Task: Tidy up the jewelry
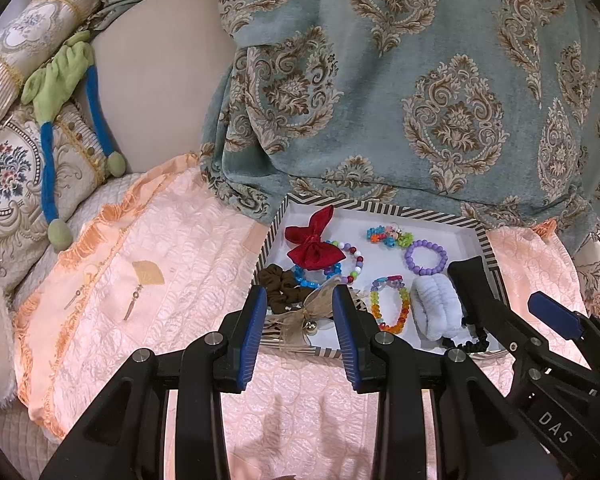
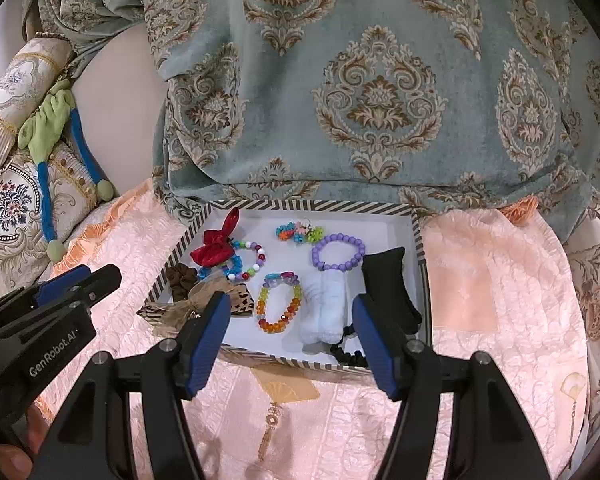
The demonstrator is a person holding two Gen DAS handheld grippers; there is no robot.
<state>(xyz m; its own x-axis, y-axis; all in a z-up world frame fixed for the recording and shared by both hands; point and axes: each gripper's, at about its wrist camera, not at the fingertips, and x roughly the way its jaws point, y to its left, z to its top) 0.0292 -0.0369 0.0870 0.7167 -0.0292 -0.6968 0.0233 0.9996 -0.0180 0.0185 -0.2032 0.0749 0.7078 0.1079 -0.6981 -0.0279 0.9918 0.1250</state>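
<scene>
The left claw (image 1: 300,320) hangs with its jaws parted and nothing between the pads, aimed down at the near left corner of the tray (image 1: 380,210). The right claw (image 2: 288,340) stands wider, also empty, over the tray's near edge. Neither touches any item; both appear staged for a first pick.

The jewelry sits inside the tray:
- Rainbow bracelet (image 2: 280,304): near centre, flat.
- Purple bracelet (image 2: 339,256): behind it, toward the right wall.
- Mixed-bead bracelet (image 2: 246,262): left of centre, partly under the red bow (image 2: 214,246).
- White scrunchie (image 2: 324,312): just right of the rainbow bracelet.
- Gauze bow (image 1: 304,314): draped over the near left rim, likely first to be repositioned.

Two loose earrings (image 1: 100,294) lie left of the tray on the peach quilt (image 1: 172,240), probably awaiting placement. The tray rests on a bed; a patterned blue cover (image 1: 420,80) rises behind the tray, cushions (image 1: 16,172) far left.
</scene>
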